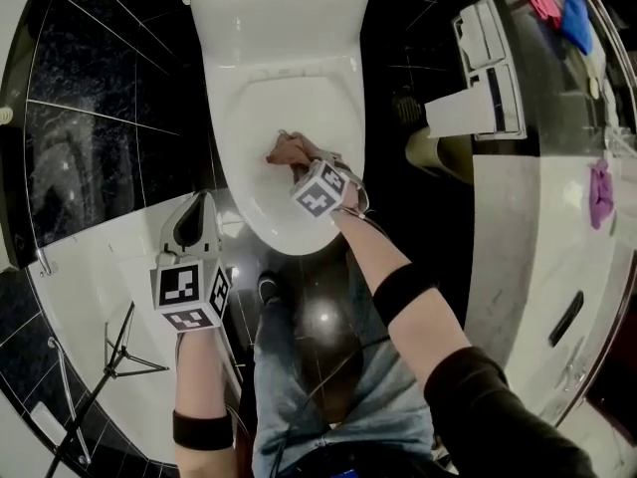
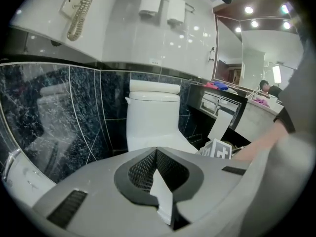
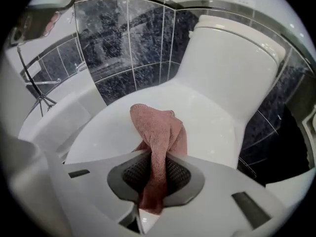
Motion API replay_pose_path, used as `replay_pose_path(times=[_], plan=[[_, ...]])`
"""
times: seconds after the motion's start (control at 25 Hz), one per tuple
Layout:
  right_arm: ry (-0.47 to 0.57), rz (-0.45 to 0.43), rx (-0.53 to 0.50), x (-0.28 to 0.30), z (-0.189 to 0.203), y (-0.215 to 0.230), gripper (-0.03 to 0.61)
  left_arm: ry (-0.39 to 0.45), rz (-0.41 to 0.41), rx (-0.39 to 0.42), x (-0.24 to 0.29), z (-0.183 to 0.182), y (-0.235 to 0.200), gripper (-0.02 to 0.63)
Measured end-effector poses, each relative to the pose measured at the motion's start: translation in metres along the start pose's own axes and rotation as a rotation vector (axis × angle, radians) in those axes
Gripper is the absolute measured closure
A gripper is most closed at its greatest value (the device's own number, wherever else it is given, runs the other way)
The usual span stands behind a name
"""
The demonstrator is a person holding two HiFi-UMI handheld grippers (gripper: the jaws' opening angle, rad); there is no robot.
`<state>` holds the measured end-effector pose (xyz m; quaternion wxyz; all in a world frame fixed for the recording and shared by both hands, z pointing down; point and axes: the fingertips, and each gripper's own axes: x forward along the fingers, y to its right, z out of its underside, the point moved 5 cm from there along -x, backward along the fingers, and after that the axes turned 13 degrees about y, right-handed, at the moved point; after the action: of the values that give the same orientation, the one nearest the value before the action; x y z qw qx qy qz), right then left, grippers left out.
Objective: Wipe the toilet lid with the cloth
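One nubby cloth (image 3: 160, 132), glossy oval lid (image 3: 210, 127)

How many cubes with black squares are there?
2. One cube is on the left gripper, beside the toilet; the other on the right gripper, over the lid. None looks hidden.

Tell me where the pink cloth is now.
In the head view the cloth sits at the middle of the white toilet lid, pinched between the jaws of the right gripper.
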<state>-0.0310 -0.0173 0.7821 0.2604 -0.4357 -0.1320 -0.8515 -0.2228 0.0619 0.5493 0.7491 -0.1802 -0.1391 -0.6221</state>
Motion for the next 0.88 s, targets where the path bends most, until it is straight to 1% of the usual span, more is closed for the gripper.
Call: replay_pose_path(times=[0.16, 0.24, 0.36, 0.48, 0.6, 0.64, 0.72, 0.8, 0.88], plan=[[-0.013, 0.139, 0.069, -0.042, 0.036, 0.058, 0.503, -0.003, 0.033, 0.015, 0.007, -0.001, 0.015, 0.612], [-0.017, 0.178, 0.108, -0.053, 0.051, 0.076, 0.504, -0.006, 0.039, 0.018, 0.009, 0.0, 0.02, 0.612], [-0.033, 0.207, 0.14, -0.061, 0.066, 0.089, 0.505, -0.006, 0.044, 0.022, 0.01, 0.001, 0.026, 0.612], [-0.076, 0.21, 0.185, -0.059, 0.084, 0.093, 0.505, -0.006, 0.043, 0.024, 0.008, 0.001, 0.028, 0.612], [-0.092, 0.243, 0.171, -0.067, 0.078, 0.095, 0.504, 0.001, 0.038, 0.021, 0.004, -0.003, 0.029, 0.612], [-0.081, 0.231, 0.162, -0.068, 0.07, 0.086, 0.505, 0.005, 0.036, 0.019, 0.002, -0.006, 0.029, 0.612], [-0.014, 0.162, 0.112, -0.066, 0.043, 0.05, 0.505, 0.013, 0.031, 0.014, -0.002, -0.01, 0.027, 0.612], [0.069, 0.068, 0.032, -0.06, 0.005, -0.003, 0.505, 0.019, 0.027, 0.013, -0.006, -0.013, 0.025, 0.612], [0.112, -0.031, -0.023, -0.046, -0.024, -0.06, 0.505, 0.025, 0.027, 0.023, -0.011, -0.017, 0.024, 0.612]])
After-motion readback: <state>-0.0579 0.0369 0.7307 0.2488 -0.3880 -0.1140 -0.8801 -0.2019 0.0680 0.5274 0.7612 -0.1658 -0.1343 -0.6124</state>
